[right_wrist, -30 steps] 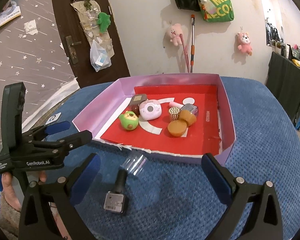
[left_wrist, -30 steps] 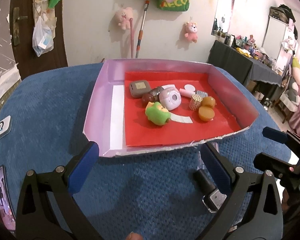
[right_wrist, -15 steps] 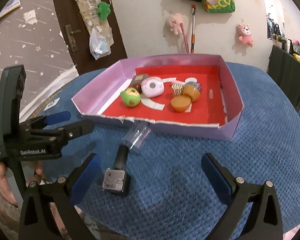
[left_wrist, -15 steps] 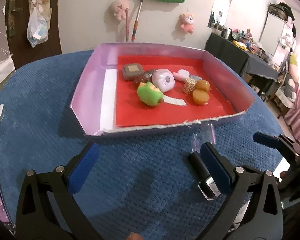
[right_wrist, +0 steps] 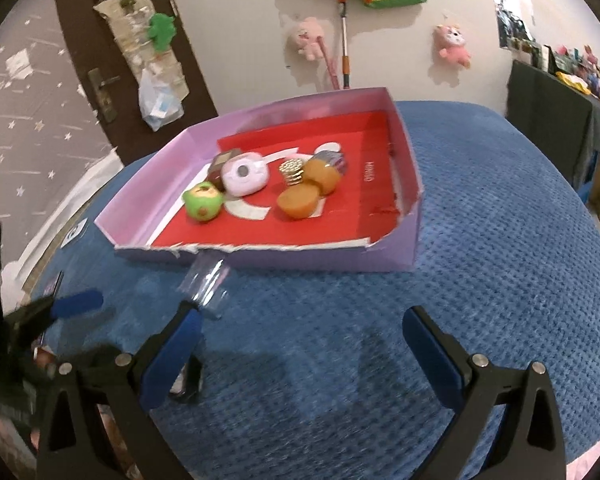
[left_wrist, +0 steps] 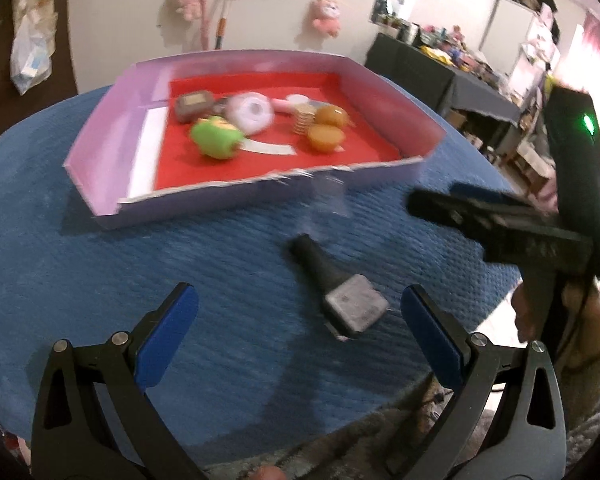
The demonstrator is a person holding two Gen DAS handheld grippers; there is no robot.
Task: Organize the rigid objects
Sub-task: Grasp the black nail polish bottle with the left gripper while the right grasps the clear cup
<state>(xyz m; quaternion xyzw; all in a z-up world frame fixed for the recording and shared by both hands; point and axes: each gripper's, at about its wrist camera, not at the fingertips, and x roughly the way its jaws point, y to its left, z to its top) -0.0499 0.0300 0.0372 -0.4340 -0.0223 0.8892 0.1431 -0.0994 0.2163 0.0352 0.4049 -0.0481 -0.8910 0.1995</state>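
Tray: a purple-walled tray [right_wrist: 404, 152] with a red floor is set at the far middle of the blue cloth [right_wrist: 480, 240], judged to be the collecting place for the small things.
Things in the tray: one green toy [right_wrist: 202, 204], one pink round toy [right_wrist: 245, 176], one brown square piece [left_wrist: 193, 105], one gold ribbed cylinder [right_wrist: 292, 171] and two orange round pieces [right_wrist: 299, 201] are counted; a purple-topped piece behind the farther orange one and a pale pink-and-white thing at the far side are seen but cannot be identified.
Grouping: the pieces are clustered in the middle of the red floor, some touching.
Bottle: one bottle [left_wrist: 332, 280] with a black neck, a grey square cap and a clear end is seen lying on its side on the cloth, outside the tray, its clear end just beside the near wall.
Bottle status: it is judged to be the one thing not yet put away.
Left gripper [left_wrist: 300, 336]: it is held wide apart and empty, low over the near cloth, with the bottle's cap between its fingers, untouched.
Right gripper [right_wrist: 300, 356]: it is likewise spread apart and empty; the bottle lies at its left finger [right_wrist: 172, 360], which partly hides it.
Likely intent: a grasp of the bottle seems to be prepared.
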